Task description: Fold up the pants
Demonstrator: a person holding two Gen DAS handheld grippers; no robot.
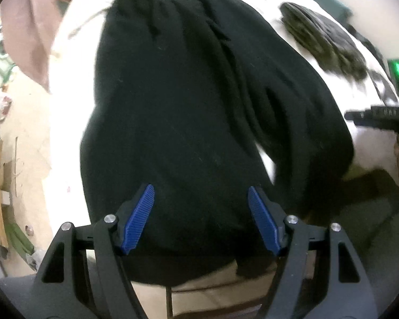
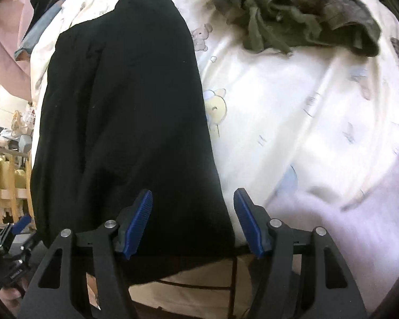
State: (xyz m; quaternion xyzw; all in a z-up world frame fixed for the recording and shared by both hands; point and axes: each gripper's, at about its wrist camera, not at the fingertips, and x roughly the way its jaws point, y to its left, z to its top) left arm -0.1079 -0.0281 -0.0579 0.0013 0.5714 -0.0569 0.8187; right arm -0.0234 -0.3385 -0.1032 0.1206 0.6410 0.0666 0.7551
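The bed cover (image 2: 306, 111), cream with small printed bears, spreads out ahead of both tools and fills the space to the right of the right gripper. The black pants (image 1: 188, 111) lie flat on this cover as one long dark panel, running away from the fingertips of both tools toward the far edge of the bed; the near end of the pants (image 2: 125, 122) lies directly under and between the pads of each tool. An olive-green garment (image 2: 300, 8), crumpled, lies on the cover well ahead of the right gripper and to its right, apart from the pants. A pink cloth (image 1: 29, 32) hangs far ahead and to the left of the left gripper. The left gripper (image 1: 200, 219) points steeply down with its jaws standing wide; the blue ribbed pads (image 1: 139, 219) sit clear of the fabric, with nothing clamped. The right gripper (image 2: 192, 223) likewise points steeply down with jaws wide apart and nothing pinched; its left pad is over the pants and its right pad is just past the right edge of the pants, over the cover.
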